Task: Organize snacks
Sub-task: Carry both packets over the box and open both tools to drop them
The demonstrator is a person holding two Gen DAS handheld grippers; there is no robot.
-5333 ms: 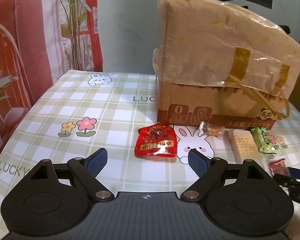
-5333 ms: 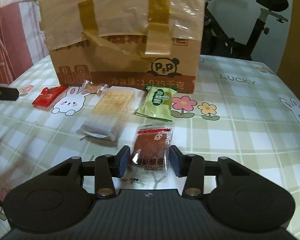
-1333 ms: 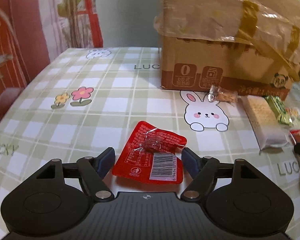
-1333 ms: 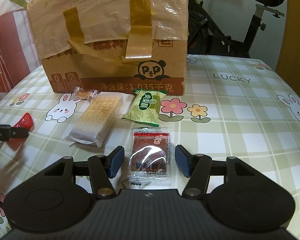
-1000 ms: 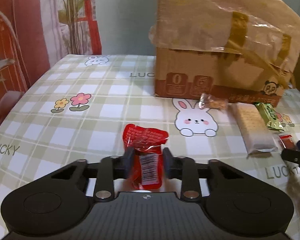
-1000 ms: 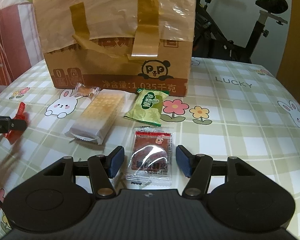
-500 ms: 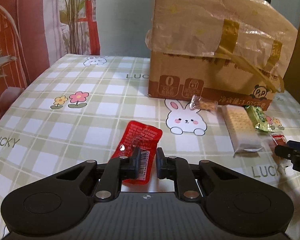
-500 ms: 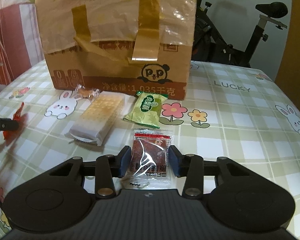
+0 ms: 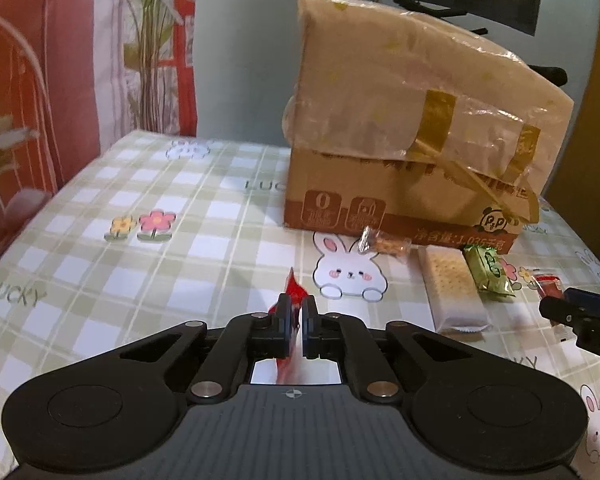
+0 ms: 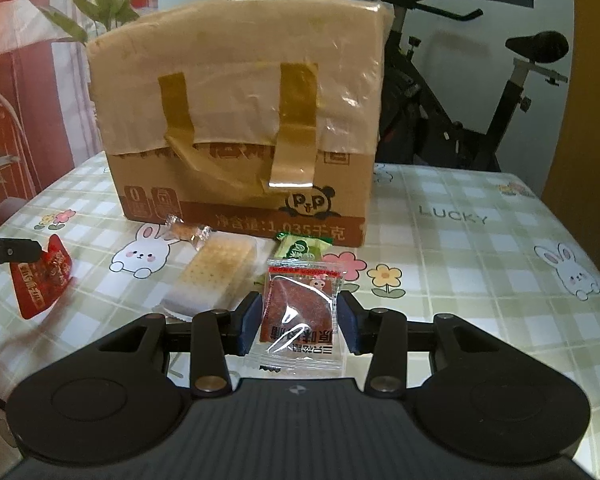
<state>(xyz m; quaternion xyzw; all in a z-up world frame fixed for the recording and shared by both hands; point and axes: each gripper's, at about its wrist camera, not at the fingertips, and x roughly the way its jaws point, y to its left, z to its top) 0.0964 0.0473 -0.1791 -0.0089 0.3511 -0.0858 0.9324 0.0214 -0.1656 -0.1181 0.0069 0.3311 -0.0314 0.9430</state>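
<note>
Left gripper [image 9: 296,312] pinches the red packet [image 9: 294,290] edge-on — right gripper [image 10: 298,320] grips the clear snack packet [image 10: 300,312], seemingly lifted.

Cardboard box [image 10: 240,184]: matt brown board, upper half under crinkled glossy film, shiny tan tape strips. Tablecloth [image 10: 460,264]: smooth printed check, slight sheen. Red snack packet [image 10: 40,276] and clear snack packet [image 10: 300,308]: glossy plastic. Right gripper [image 10: 298,322]: matt black plastic, metal rivets.
</note>
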